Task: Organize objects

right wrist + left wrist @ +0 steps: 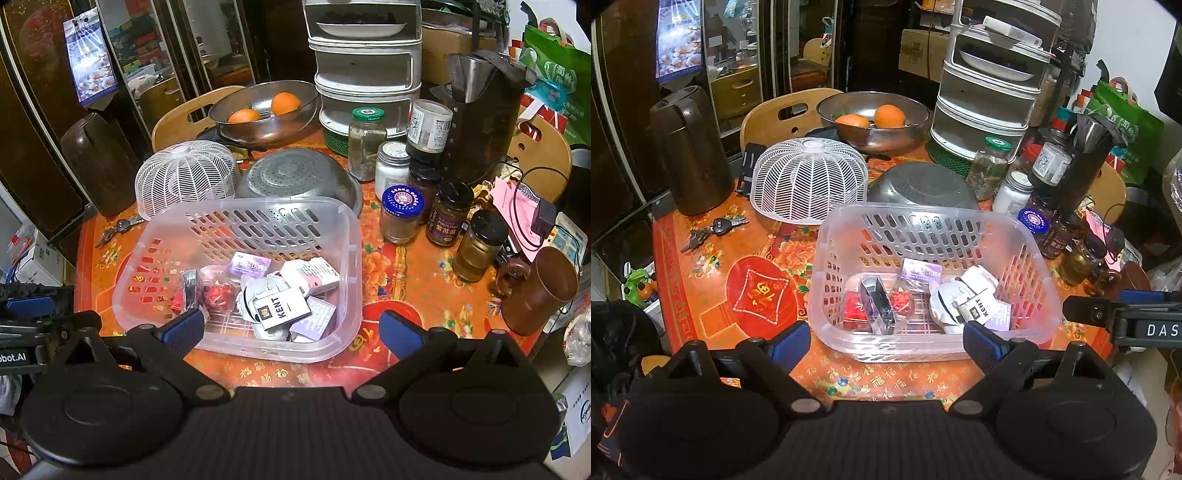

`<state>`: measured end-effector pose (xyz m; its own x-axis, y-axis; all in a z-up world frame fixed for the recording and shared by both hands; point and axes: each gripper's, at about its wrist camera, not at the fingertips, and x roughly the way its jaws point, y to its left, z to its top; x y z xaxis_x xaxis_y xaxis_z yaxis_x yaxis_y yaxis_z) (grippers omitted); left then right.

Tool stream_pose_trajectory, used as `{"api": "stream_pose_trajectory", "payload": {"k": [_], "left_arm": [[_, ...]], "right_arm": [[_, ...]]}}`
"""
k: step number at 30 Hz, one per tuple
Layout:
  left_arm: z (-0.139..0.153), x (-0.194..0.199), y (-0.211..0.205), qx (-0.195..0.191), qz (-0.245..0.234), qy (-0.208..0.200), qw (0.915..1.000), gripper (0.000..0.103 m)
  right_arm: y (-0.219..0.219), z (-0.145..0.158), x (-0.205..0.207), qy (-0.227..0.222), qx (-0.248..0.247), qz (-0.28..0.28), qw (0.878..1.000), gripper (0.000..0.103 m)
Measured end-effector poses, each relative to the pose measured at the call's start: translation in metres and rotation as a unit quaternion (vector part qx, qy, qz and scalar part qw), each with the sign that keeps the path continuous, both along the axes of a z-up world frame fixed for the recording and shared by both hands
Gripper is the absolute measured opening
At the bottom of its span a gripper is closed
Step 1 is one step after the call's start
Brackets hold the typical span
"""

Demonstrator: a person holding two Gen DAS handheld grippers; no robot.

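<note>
Blue-padded and spread wide with nothing between the fingers, the left gripper [882,345] and right gripper [291,330] both hang just short of the near wall of a clear plastic basket [964,218] on the red floral tablecloth [701,266]. Inside lie a KENT cigarette pack [282,308], a purple box [248,264], a red-wrapped candy [217,295] and other small packets. Beyond its far wall sit a white mesh food cover [810,181] and an upturned metal colander [299,175]; jars [400,214] stand to the right.

oranges [871,117] in bowl [916,110], keys [713,230], thermos [689,151]
</note>
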<state>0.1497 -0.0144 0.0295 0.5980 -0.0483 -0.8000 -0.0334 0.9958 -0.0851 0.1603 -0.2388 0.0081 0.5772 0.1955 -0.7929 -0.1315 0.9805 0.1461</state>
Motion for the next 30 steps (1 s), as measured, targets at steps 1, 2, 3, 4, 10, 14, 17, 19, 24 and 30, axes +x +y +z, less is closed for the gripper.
{"api": "stream_pose_trajectory", "payload": {"k": [1, 2, 3, 4, 10, 14, 17, 19, 24, 30], "left_arm": [[-0.0002, 0.0, 0.0, -0.001, 0.0, 0.0, 1.0, 0.092], [-0.0002, -0.0002, 0.0001, 0.0, 0.0, -0.001, 1.0, 0.092], [-0.0001, 0.0001, -0.0005, 0.0, 0.0, -0.002, 1.0, 0.092], [0.0001, 0.0003, -0.0005, -0.001, 0.0, -0.002, 1.0, 0.092], [0.0004, 0.0002, -0.0009, -0.001, -0.003, -0.001, 1.0, 0.092], [0.0003, 0.0002, -0.0007, -0.002, -0.001, 0.0, 1.0, 0.092], [-0.0001, 0.0, -0.0002, -0.001, -0.001, 0.0, 1.0, 0.092], [-0.0003, -0.0002, -0.0004, -0.001, -0.002, 0.0, 1.0, 0.092], [-0.0017, 0.0003, -0.0013, -0.001, -0.006, 0.001, 1.0, 0.092], [-0.002, 0.001, -0.0032, -0.001, -0.008, 0.001, 1.0, 0.092]], "right_arm": [[0.0001, -0.0001, -0.0003, 0.0, -0.001, 0.0, 1.0, 0.103], [0.0001, -0.0004, -0.0002, -0.001, -0.001, 0.001, 1.0, 0.103], [0.0002, -0.0006, 0.0001, 0.0, -0.001, 0.001, 1.0, 0.103], [0.0006, -0.0008, -0.0002, 0.0, -0.002, 0.001, 1.0, 0.103], [0.0011, -0.0011, 0.0, 0.001, -0.001, -0.001, 1.0, 0.103], [0.0011, -0.0013, 0.0003, 0.0, -0.001, 0.0, 1.0, 0.103], [0.0011, -0.0014, 0.0003, 0.001, -0.001, -0.001, 1.0, 0.103], [0.0011, -0.0015, -0.0001, 0.001, -0.001, 0.0, 1.0, 0.103], [0.001, -0.0009, -0.0006, 0.0, -0.002, -0.001, 1.0, 0.103], [0.0005, 0.0003, -0.0009, 0.0, -0.001, -0.003, 1.0, 0.103]]}}
